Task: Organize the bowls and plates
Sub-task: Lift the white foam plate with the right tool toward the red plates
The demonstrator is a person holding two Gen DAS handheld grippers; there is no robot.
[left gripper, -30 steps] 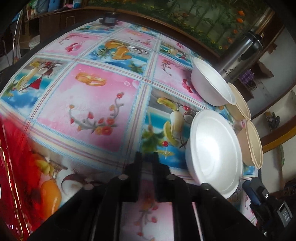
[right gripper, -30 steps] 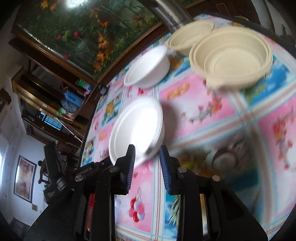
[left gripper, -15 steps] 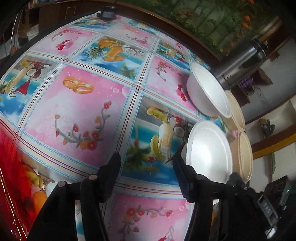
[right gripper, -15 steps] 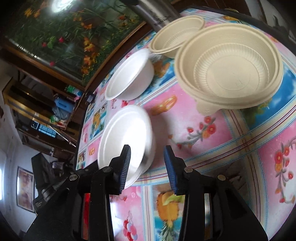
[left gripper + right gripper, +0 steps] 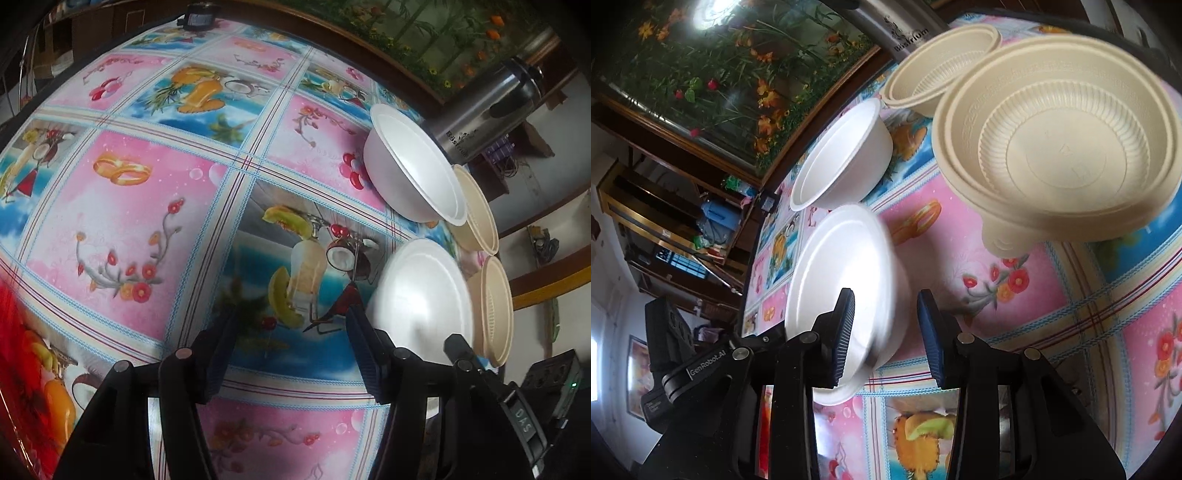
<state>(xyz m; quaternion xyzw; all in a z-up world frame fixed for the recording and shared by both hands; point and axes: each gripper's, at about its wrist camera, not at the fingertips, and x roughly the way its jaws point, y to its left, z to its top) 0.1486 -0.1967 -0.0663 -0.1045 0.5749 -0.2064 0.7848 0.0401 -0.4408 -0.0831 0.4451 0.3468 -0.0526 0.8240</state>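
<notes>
desk (image 5: 122,206): fruit-print cloth; all the dishes sit at one side, near a steel flask (image 5: 480,110).
beige bowls: big ribbed bowl (image 5: 1060,147), smaller beige bowl (image 5: 942,70) touching behind it.
white bowl (image 5: 842,155): upright, beside the beige ones.
white plate (image 5: 846,280): nearest me, flat on the desk, its edge just ahead of my right claw.
right claw (image 5: 886,332): partly open, jaws just widened, empty; plate rim sits by the left finger, not pinched.
left claw (image 5: 291,350): just spread wide, empty, plate off to its side.
step: I'm lining up to grab the plate.
next: I'd get its rim between the right jaws, then close.
</notes>
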